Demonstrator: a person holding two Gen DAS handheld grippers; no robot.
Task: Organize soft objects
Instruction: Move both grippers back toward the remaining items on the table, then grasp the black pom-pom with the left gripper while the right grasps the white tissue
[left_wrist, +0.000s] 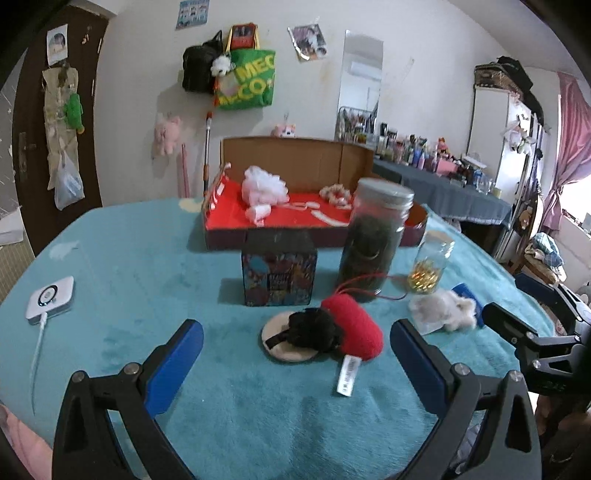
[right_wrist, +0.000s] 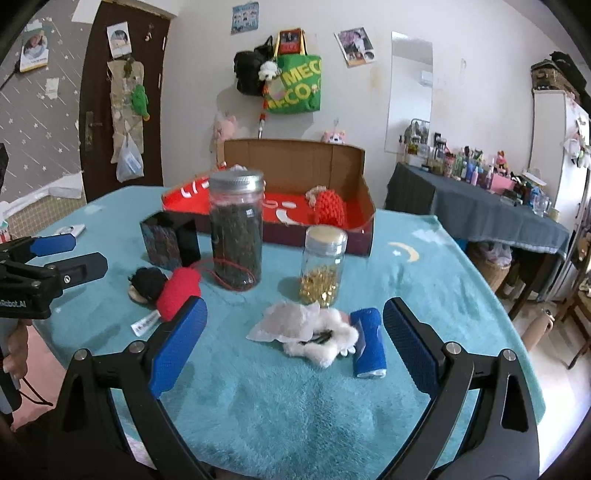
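My left gripper is open and empty, its jaws either side of a red plush, a black pompom and a round beige pad on the teal cloth. My right gripper is open and empty, just short of a white fluffy piece, a clear wrapper and a blue roll. The red-lined cardboard box at the back holds a white mesh puff and a scrunchie; the right wrist view shows a red knitted item in it.
A tall dark-filled jar, a small jar of gold bits and a patterned black box stand between the soft things and the cardboard box. A white device with a cable lies at the left. The table edge drops off at the right.
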